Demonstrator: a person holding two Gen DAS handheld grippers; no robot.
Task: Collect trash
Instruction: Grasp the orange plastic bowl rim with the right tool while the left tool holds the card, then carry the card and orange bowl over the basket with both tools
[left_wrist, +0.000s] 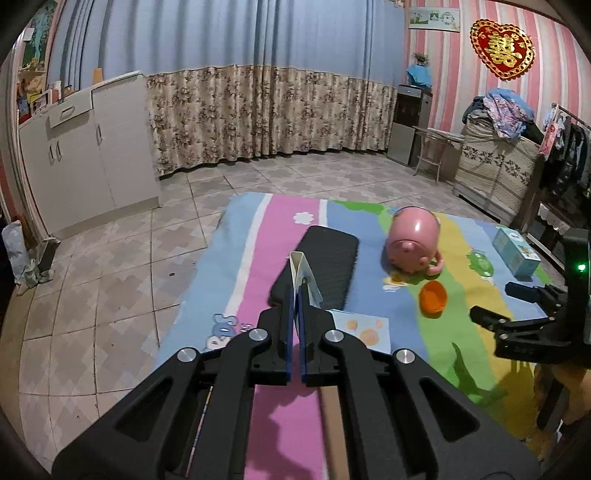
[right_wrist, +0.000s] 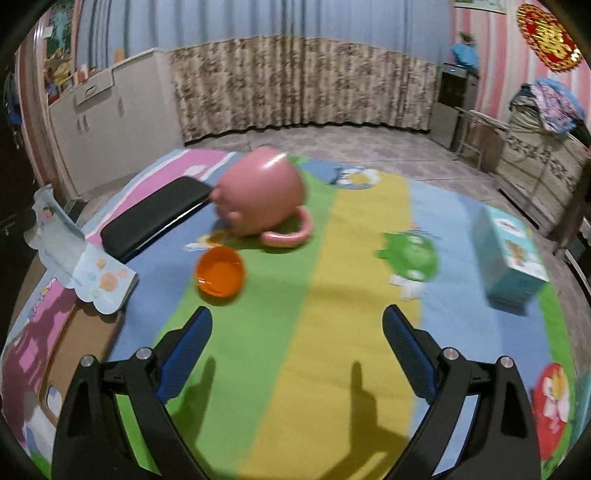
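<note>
left gripper (left_wrist: 296, 295): matte black plastic frame, two long arms with elongated cut-out slots, spreading toward 5 and 7 o'clock
left gripper pads (left_wrist: 286, 332): blue lining on the inner faces of black fingers
left gripper screws: four round silver pivot heads in an arc across the linkage
right gripper (right_wrist: 297, 317): same black frame, slotted arms at 7 and 5 o'clock
right gripper pads (right_wrist: 190, 345): blue, finely ribbed texture
right gripper screws: four small silver heads, two on each side
marking: small green light on the right gripper's black body, at 3 o'clock in the left wrist view
</note>
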